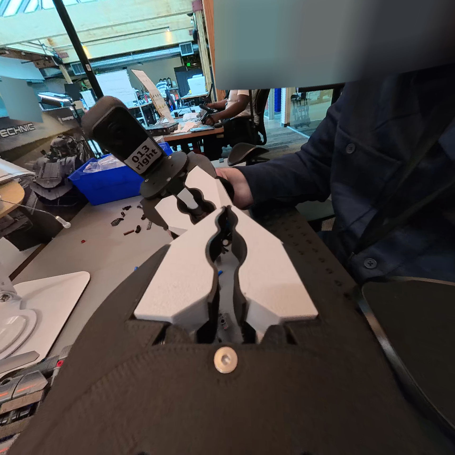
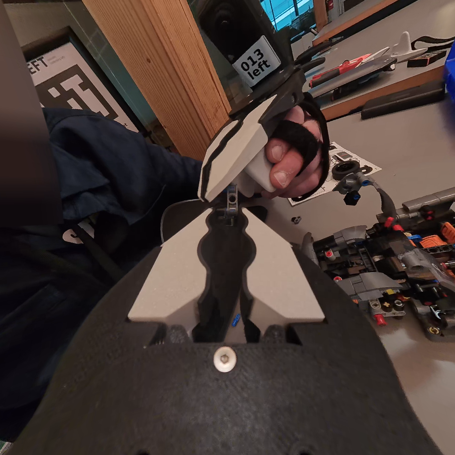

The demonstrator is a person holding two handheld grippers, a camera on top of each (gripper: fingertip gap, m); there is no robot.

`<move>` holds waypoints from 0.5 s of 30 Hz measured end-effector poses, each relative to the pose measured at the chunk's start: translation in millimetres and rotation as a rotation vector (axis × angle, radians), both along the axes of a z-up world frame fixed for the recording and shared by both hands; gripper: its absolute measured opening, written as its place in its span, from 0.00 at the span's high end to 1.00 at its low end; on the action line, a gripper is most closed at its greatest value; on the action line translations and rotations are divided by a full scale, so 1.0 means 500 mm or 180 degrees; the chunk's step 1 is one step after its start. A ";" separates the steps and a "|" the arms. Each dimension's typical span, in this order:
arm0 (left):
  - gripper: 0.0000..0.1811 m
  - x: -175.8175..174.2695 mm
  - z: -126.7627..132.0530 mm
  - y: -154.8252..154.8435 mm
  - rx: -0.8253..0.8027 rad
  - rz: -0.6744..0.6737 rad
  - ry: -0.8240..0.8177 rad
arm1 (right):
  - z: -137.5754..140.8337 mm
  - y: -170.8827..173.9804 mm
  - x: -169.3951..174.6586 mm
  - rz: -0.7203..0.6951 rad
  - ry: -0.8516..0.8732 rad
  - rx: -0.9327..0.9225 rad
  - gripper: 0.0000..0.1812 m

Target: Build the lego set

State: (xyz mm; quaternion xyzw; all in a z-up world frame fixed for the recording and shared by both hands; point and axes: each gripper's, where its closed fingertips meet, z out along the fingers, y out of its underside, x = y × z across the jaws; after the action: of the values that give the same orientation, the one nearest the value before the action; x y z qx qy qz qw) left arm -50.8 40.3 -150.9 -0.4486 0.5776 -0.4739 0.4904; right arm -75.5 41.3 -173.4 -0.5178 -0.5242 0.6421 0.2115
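Observation:
My left gripper (image 1: pixel 225 209) and my right gripper (image 2: pixel 226 210) meet tip to tip above the table. A small grey Lego Technic sub-assembly (image 2: pixel 231 198) with a short upright beam sits between the right gripper's tips. Dark parts of it with a blue pin (image 1: pixel 226 237) show between the left gripper's pads. Both grippers look shut on it. The left gripper (image 2: pixel 208 197) comes down from above, held by a hand. The right gripper (image 1: pixel 199 214) has its tips hidden behind my left finger. The part-built dark Lego car (image 2: pixel 394 266) lies on the table to the right.
An instruction sheet (image 2: pixel 349 152) with a black wheel (image 2: pixel 344 170) and a small grey sub-assembly (image 2: pixel 354 184) lies behind the car. Loose pieces (image 1: pixel 130 221) and a blue bin (image 1: pixel 105 182) are further off. A blue pin (image 2: pixel 235 320) lies below. A person in a dark jacket (image 1: pixel 369 172) sits close. Only a small space, under 4 cm, lies between the two pairs of fingers.

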 end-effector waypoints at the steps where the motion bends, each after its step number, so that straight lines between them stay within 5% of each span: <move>1: 1.00 -0.002 0.004 0.001 -0.0020 -0.0002 -0.0030 | 0.003 0.001 0.001 -0.0008 0.0022 -0.0008 0.92; 10: 0.99 -0.011 0.010 0.022 -0.0078 0.0117 -0.0131 | 0.008 0.013 0.004 -0.0115 0.0046 0.0010 0.92; 15: 0.87 -0.014 0.002 0.026 -0.0079 0.0118 -0.0034 | 0.010 0.008 0.006 -0.0052 0.0055 -0.0055 0.92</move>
State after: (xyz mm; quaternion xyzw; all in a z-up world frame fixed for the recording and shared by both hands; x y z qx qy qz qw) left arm -57.5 53.4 -149.9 -0.4628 0.5607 -0.4742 0.4966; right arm -72.4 45.3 -168.4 -0.5183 -0.5126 0.6493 0.2168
